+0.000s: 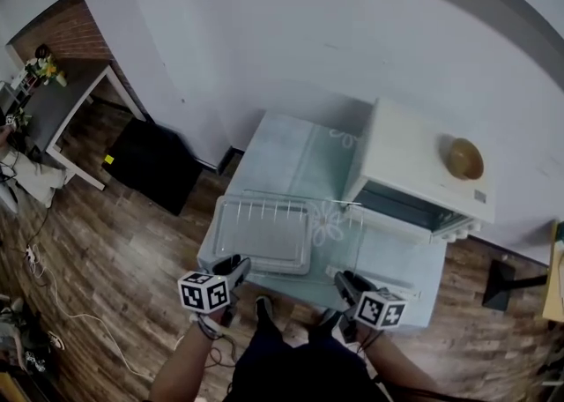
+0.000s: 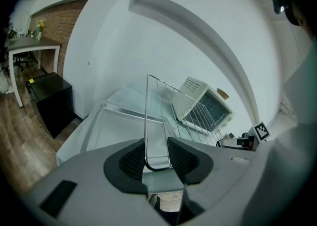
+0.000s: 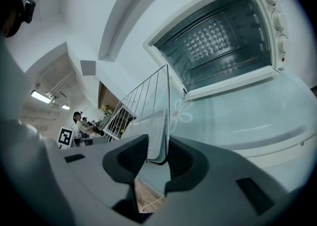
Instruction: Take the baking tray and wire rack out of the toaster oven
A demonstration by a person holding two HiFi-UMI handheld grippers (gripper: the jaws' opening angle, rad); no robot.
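Out on the tabletop (image 1: pixel 300 158) before the toaster oven (image 1: pixel 423 171), my left tool (image 2: pixel 157 156) and right tool (image 3: pixel 157 156) are both clamping the wire rack (image 1: pixel 264 206) at its near corners, with the baking tray (image 1: pixel 264 237) seemingly riding on it. I'm judging it stiff, light and slick, and wanting it level.

Nothing here can be read (the grey label (image 1: pixel 480 197) atop the toaster oven (image 1: pixel 410 158) is too small, and the marker cubes (image 1: pixel 204 292) bear only black-and-white squares).
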